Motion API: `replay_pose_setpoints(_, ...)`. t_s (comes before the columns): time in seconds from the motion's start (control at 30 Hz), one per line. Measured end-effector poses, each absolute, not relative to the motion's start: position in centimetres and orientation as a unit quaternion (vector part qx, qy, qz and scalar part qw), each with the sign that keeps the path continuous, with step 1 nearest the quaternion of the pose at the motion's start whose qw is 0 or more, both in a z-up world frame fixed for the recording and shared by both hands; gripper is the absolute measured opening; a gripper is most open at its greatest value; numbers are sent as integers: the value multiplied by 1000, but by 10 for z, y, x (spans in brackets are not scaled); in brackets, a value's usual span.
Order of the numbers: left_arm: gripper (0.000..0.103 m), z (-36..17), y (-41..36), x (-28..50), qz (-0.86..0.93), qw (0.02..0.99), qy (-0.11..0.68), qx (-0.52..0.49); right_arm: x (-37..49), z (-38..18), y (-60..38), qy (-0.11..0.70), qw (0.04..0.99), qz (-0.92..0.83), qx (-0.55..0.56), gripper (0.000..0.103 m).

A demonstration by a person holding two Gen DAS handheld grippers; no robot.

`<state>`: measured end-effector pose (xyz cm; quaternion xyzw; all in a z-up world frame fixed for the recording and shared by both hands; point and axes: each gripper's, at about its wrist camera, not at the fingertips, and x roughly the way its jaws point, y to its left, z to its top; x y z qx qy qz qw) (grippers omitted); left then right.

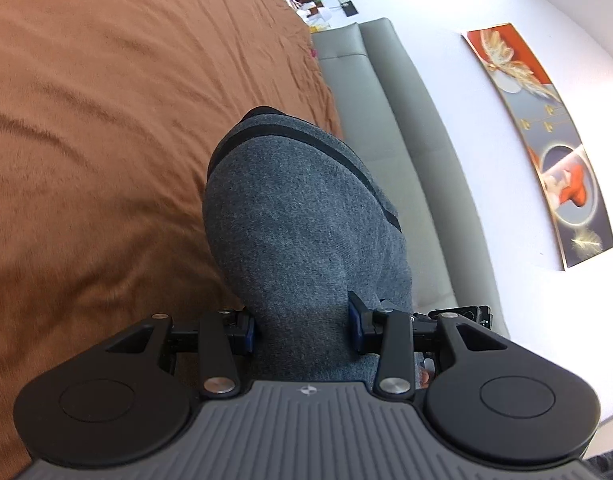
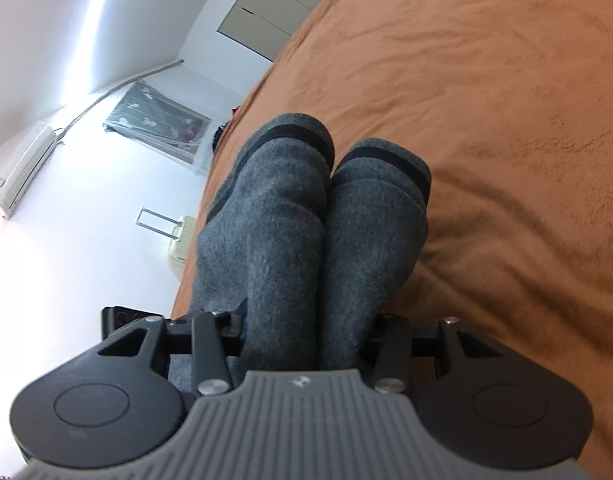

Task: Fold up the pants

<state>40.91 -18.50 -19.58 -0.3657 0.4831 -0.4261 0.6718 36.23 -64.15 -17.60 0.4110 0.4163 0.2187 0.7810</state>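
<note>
Bedspread: brown cover (image 1: 106, 120) fills the left of my left wrist view, wrinkled and soft-looking.
Pants: grey knit pants (image 1: 298, 216) run forward from my left tongs over the cover, with a dark band curving across the far end.
Left tongs: my left gripper (image 1: 302, 326) has its blue-padded fingers (image 1: 355, 318) pressed in on a bunched fold of the pants from both sides, closed down as far as the cloth lets them.
Headboard: grey padded headboard (image 1: 386, 128) stands just past the cover's edge, behind the pants.
Wall picture: long framed picture (image 1: 546, 140) in orange and grey hangs on the white wall at the right.
Air conditioner: white unit (image 2: 20, 172) sits on the wall at the far left of my right wrist view.
Suitcase: cream suitcase (image 2: 180, 244) with its handle raised stands near the bed edge.
Pants, right view: two grey rolls (image 2: 306, 216) lie side by side, touching, each with a dark band at its far end.
Right tongs: my right gripper (image 2: 306, 328) is clamped around both rolls together, fingers mostly hidden by cloth.
Bedspread, right view: brown cover (image 2: 486, 120) lies under the pants and fills the right.
</note>
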Motion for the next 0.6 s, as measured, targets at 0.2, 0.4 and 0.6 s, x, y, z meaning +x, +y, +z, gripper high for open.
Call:
replay_pose_setpoints(0.2, 46, -213, -184, 421, -404, 677, 504, -353, 383, -210, -635, 425, 770, 214, 424, 43)
replay_pose_setpoints(0.4, 55, -229, -175, 401, -403, 672, 523, -335, 379, -229, -641, 432, 765, 213, 427, 54)
replay_pose_setpoints(0.6, 57, -221, -157, 366, -412, 685, 507, -321, 352, -239, -649, 438, 767, 205, 423, 63)
